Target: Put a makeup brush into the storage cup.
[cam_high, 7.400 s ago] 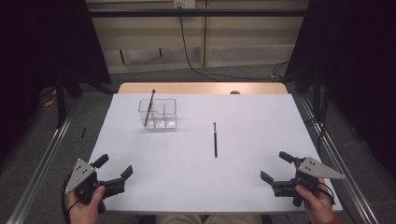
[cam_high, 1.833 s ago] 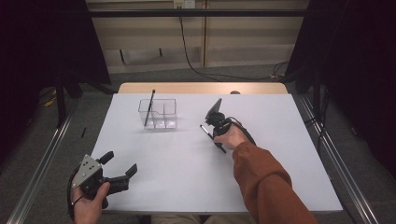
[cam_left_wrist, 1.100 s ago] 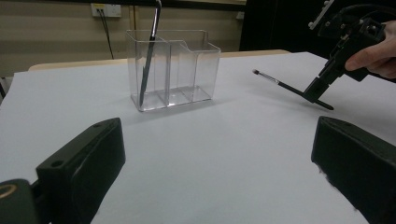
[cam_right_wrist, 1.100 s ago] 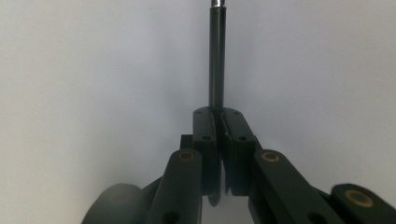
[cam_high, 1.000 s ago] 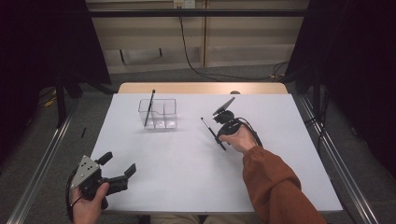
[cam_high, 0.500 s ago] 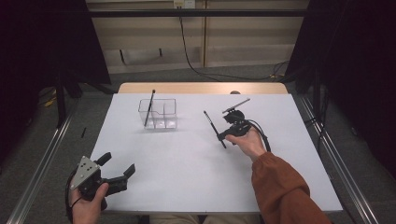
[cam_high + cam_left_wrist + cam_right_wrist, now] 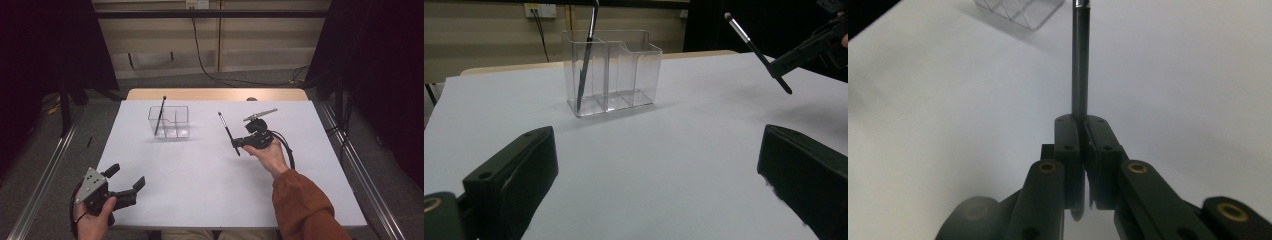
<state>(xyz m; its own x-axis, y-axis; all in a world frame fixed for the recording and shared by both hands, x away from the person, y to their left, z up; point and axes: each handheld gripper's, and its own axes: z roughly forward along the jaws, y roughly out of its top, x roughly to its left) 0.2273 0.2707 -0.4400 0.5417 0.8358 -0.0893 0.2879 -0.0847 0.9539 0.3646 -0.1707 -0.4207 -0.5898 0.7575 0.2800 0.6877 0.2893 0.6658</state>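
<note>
A thin black brush (image 7: 227, 131) with a silver collar hangs tilted above the white table, its tip pointing up and to the left. My right gripper (image 7: 237, 145) is shut on its lower part; in the right gripper view the jaws (image 7: 1082, 125) pinch the brush shaft (image 7: 1079, 60). A clear compartment box (image 7: 170, 122) stands at the back left with a second black brush (image 7: 160, 115) leaning in its left cell. My left gripper (image 7: 127, 175) rests open near the front left corner, nothing between its jaws (image 7: 658, 145). Ahead of it stand the box (image 7: 611, 70) and the held brush (image 7: 756, 50).
The white table top (image 7: 200, 190) has a wooden strip along its far edge. Metal rails run along both sides of the table on the floor. A cable trails from the right gripper past the person's orange sleeve (image 7: 305, 210).
The brush, lying flat on the table in the oldest frame, is now lifted in my right gripper. Over the last second that gripper drifted rightward, away from the box. The left gripper stayed put.
</note>
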